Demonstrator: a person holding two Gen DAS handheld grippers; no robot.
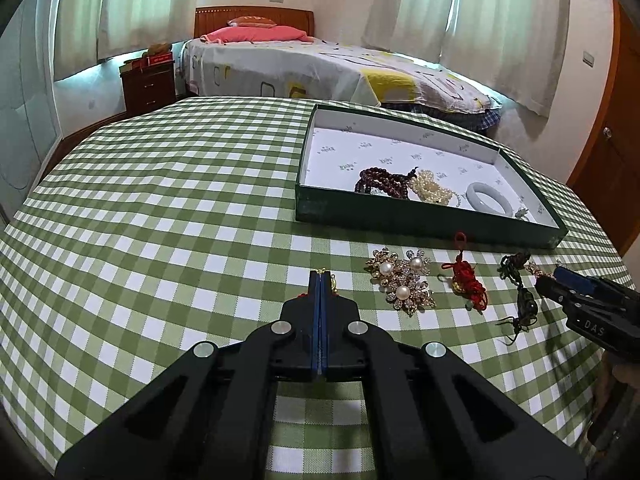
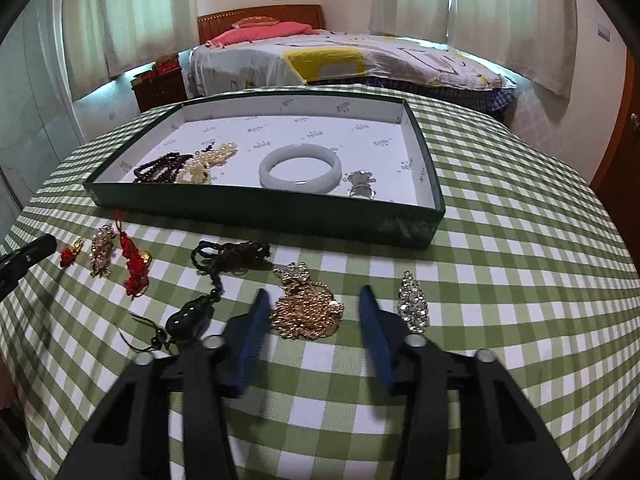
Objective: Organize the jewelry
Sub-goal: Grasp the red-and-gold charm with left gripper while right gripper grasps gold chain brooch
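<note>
Left gripper [image 1: 322,276] jaws clamped on a red charm [image 2: 69,255] (gold-tipped); right gripper [image 2: 314,300] jaws apart around gold necklace [image 2: 308,312].

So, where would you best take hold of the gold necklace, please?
Probably across the heaped chain of the gold necklace, from above: it lies flat in a loose pile, so there is no edge to catch. The right gripper already straddles it, pads not yet touching.

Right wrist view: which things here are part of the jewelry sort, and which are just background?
Job:
green tray
jade bangle and bead strands, already in the tray
gold chain pile, between the right gripper fingers
crystal brooch
dark cord pendant
red knot charm

Background:
bed
curtains
nightstand
</note>
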